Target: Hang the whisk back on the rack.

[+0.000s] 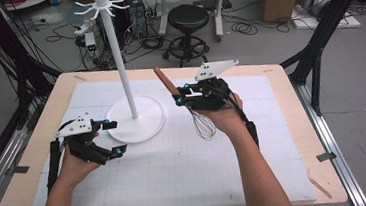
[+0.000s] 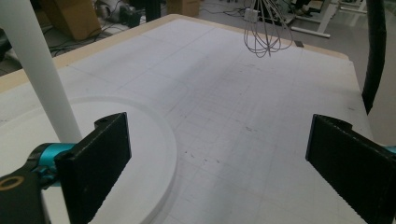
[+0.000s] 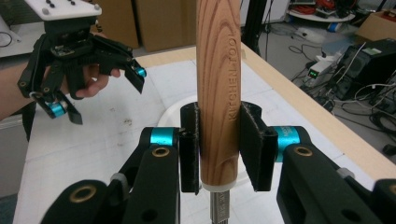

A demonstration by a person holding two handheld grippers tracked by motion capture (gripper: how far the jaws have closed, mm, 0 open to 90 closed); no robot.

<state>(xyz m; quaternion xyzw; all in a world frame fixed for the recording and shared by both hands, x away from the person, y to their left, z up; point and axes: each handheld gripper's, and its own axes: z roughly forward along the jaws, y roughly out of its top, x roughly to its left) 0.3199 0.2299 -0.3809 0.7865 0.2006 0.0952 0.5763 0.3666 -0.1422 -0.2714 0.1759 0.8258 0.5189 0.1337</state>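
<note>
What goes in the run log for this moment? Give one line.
right gripper: shut on whisk handle, wires hanging | left gripper: open, empty, beside rack base | whisk: lifted off table

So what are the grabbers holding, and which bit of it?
The right gripper holds a whisk by its wooden handle, near the wire end. The left gripper is open and holds nothing.

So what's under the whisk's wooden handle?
The wire loops hang below the wooden handle, over the white mat. The right tongs cover where handle and wires join.
</note>
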